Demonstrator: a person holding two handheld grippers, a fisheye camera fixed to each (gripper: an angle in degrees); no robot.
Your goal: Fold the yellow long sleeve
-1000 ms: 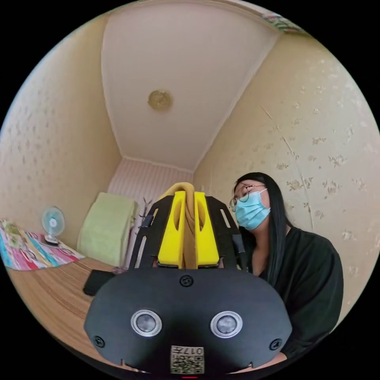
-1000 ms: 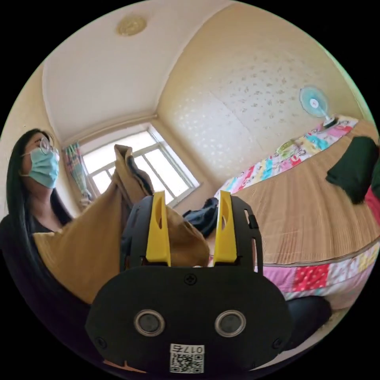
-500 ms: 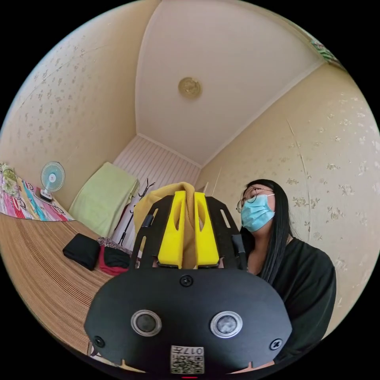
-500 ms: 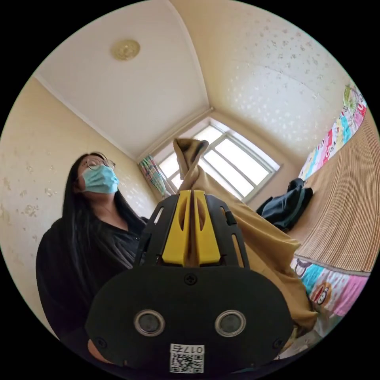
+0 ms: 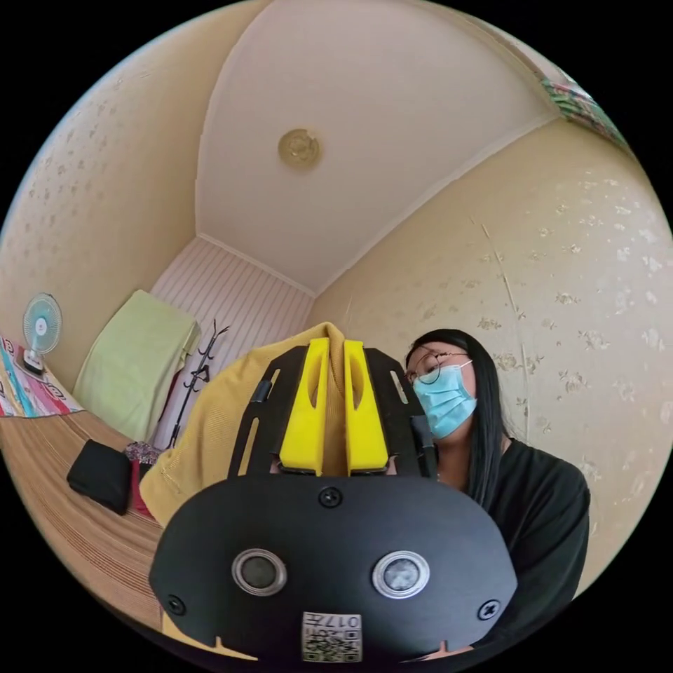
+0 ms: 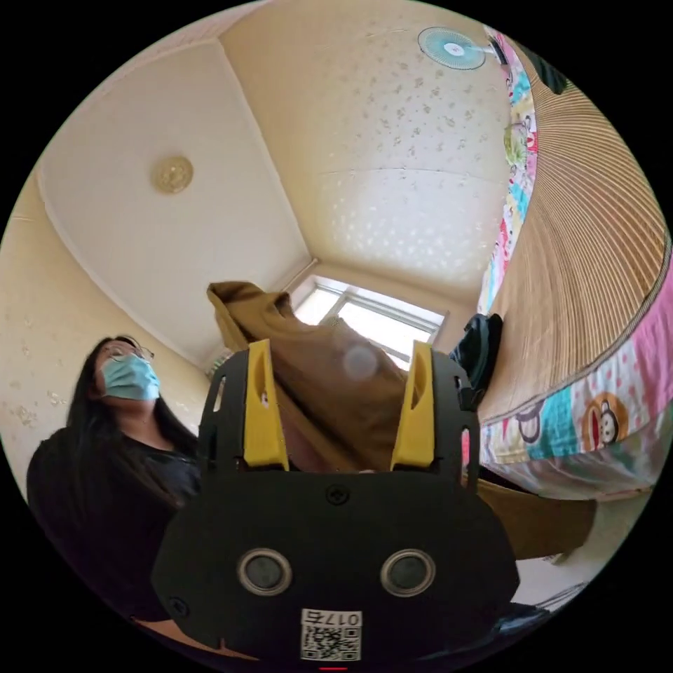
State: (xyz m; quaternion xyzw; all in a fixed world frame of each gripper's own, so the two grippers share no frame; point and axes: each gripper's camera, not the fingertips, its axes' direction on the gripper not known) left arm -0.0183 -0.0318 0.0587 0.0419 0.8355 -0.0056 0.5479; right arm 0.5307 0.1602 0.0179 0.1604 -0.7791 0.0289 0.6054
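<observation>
The left gripper [image 5: 329, 350] pinches a fold of the yellow long sleeve [image 5: 210, 420]; the right gripper [image 6: 340, 357] gapes wide, the shirt draped between its jaws.

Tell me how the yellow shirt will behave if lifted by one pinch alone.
Probably floppy: the yellow shirt drapes in soft folds from the left gripper, shut on it. Probably light, since one pinch carries it. It may slip from the right gripper, whose jaws stand apart.

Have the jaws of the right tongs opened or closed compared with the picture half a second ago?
Yes. The right tongs have opened: their jaws now stand wide apart against their own black body, with the yellow long sleeve loose between them.
</observation>
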